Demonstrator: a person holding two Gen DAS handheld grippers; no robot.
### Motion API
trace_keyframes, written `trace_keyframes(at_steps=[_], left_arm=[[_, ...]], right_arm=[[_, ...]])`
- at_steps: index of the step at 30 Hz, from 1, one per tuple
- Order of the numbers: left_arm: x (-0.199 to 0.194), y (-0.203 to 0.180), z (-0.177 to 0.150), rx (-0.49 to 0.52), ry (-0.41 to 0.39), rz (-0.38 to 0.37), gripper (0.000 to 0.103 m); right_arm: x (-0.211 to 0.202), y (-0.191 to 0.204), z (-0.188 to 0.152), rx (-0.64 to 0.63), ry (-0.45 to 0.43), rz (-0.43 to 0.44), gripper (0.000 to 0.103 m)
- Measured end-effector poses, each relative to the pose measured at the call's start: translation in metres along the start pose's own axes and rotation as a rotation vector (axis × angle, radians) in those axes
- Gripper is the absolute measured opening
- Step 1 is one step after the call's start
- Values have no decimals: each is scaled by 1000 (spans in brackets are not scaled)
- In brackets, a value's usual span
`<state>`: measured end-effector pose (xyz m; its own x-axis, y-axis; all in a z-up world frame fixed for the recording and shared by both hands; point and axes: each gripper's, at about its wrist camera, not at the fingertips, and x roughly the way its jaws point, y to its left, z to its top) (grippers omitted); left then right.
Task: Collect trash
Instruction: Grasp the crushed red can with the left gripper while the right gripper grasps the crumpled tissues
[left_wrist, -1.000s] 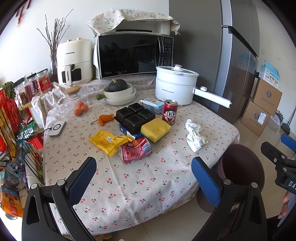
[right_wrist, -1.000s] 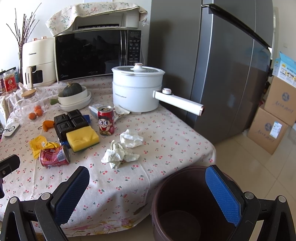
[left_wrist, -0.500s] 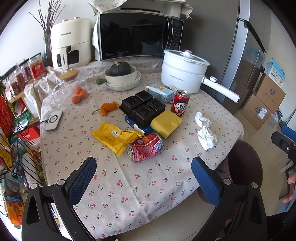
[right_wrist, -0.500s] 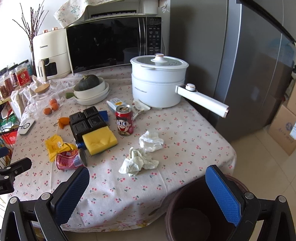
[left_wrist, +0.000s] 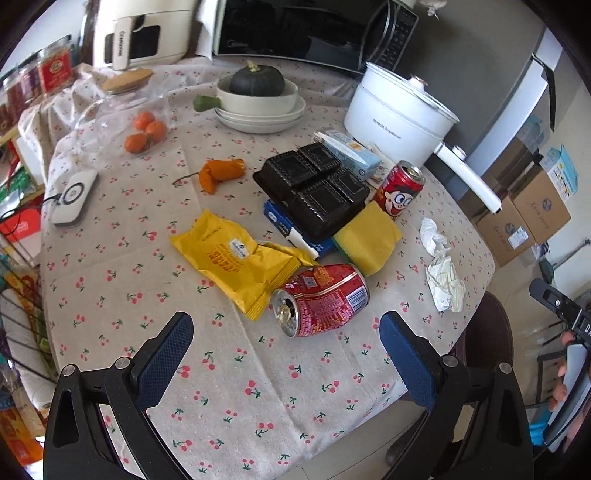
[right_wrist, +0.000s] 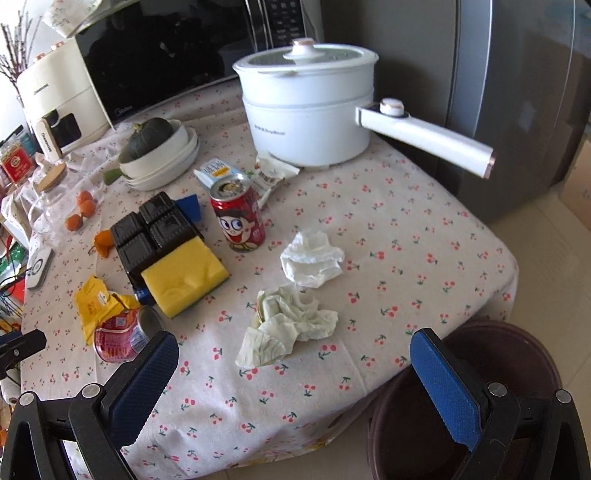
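A dented red can (left_wrist: 321, 299) lies on its side on the cherry-print tablecloth, just beyond my open left gripper (left_wrist: 286, 354). A yellow wrapper (left_wrist: 236, 260) lies to its left. An upright red cartoon can (left_wrist: 400, 188) (right_wrist: 240, 218) stands further back. Two crumpled white tissues (right_wrist: 312, 258) (right_wrist: 290, 326) lie near the right table edge; the nearer one is just ahead of my open right gripper (right_wrist: 295, 373). A dark brown bin (right_wrist: 472, 402) stands on the floor below the table corner, under the right finger. Both grippers hold nothing.
A black tray (left_wrist: 314, 184) rests on a blue box beside a yellow sponge (right_wrist: 184, 277). A white electric pot (right_wrist: 306, 107) with a long handle (right_wrist: 428, 142) juts out right. Bowls with a squash (left_wrist: 258, 96), a microwave, a fridge (right_wrist: 517, 92) and cardboard boxes (left_wrist: 532, 210) surround.
Both grippers have come forward and lower over the table. The fallen can and the tissues now appear much closer. Both stay open.
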<state>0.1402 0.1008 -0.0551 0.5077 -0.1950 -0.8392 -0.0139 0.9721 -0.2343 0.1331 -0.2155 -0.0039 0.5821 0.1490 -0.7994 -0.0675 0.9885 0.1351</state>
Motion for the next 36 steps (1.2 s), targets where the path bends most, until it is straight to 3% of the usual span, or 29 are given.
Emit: trace_keyframes(at_steps=[4,7,12,17,23,31,36], left_arm=[[39,-24,11,151,84,-69,90],[66,-40,14,275,139,-42,85],[95,-42,13,333,197,-9,84],[106,-41,8,336,232,-34,83],[120,-47,4,321,263,-42,72],[100,-48,-9,272,238,-19,71],[82,-33,-11,185,218,-9,71]], right_arm=[[13,-11,4,47,14,-9,103],[20,-17,5,60,30,-19,103],[29,-23,1,36,68,-27,103],[34,-29,-2,25,89,-32,103],[44,-33,-1,28,118,-42,103],[76,-23,4,24,161,-28,103],[98,-7,5,12,191,-5,103]])
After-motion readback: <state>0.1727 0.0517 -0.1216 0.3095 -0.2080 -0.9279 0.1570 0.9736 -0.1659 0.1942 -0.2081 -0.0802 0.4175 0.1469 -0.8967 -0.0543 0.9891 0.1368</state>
